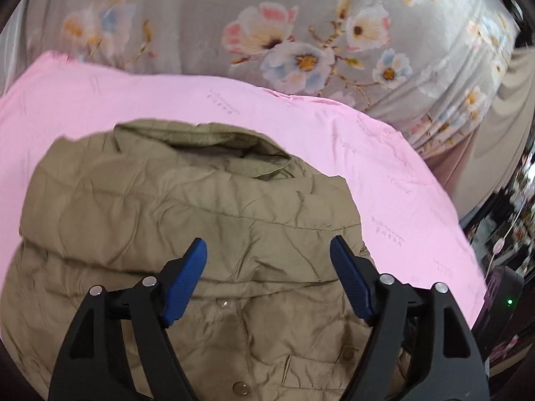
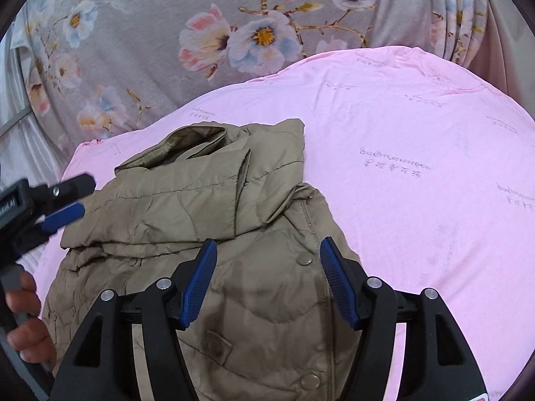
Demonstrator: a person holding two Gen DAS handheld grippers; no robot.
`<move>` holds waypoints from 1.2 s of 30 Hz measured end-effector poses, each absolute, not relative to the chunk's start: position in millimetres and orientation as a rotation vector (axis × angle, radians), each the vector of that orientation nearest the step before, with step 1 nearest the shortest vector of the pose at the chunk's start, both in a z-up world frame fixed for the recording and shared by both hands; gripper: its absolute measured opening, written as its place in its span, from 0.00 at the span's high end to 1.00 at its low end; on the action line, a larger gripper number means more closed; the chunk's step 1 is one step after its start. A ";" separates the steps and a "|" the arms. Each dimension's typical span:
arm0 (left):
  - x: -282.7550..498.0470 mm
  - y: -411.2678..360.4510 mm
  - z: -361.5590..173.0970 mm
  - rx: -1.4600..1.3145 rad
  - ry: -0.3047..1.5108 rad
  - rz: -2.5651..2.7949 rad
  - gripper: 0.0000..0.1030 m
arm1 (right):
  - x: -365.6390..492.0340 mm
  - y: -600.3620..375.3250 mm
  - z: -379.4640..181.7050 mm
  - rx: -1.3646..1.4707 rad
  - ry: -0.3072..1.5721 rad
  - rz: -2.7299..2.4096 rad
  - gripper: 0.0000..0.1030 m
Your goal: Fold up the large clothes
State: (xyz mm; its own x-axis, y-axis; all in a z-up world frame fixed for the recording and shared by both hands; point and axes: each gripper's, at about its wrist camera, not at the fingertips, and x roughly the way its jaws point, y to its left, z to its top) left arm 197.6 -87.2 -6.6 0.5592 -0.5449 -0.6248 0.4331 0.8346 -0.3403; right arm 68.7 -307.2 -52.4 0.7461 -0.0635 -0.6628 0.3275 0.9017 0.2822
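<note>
An olive-tan quilted jacket [image 1: 174, 207] lies partly folded on a pink sheet [image 1: 301, 123], collar at the far end, snap buttons near me. It also shows in the right wrist view [image 2: 207, 200]. My left gripper [image 1: 267, 250] is open and empty, hovering just above the jacket's middle. My right gripper [image 2: 267, 250] is open and empty above the jacket's buttoned front edge. The left gripper also shows at the left edge of the right wrist view [image 2: 63, 200], held by a hand beside the jacket's left side.
A grey floral bedcover [image 1: 301, 33] lies beyond the pink sheet, and shows in the right wrist view [image 2: 167, 33]. The pink sheet [image 2: 418, 167] stretches to the right of the jacket. Dark furniture and clutter [image 1: 508, 234] stand off the bed's right edge.
</note>
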 end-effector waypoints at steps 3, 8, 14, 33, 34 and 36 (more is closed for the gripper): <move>203.3 -49.4 -6.4 -0.194 0.790 -0.513 0.28 | 75.8 -309.3 -49.2 0.419 0.704 -0.180 0.38; 248.8 30.2 -11.1 -0.305 0.828 -0.347 0.28 | 114.5 -308.6 -41.3 0.438 0.721 -0.108 0.38; 289.1 82.7 -37.1 -0.395 0.878 -0.211 0.30 | 174.3 -307.0 -54.1 0.474 0.797 -0.090 0.38; 269.9 63.6 -80.7 0.002 0.870 -0.056 1.00 | 149.5 -266.8 -82.1 0.334 0.856 -0.036 0.95; 268.3 60.3 -82.5 0.024 0.861 -0.049 1.00 | 150.1 -267.0 -91.3 0.338 0.865 -0.036 0.95; 267.5 55.8 -85.2 0.058 0.850 -0.037 1.00 | 150.5 -265.4 -95.8 0.328 0.864 -0.042 0.95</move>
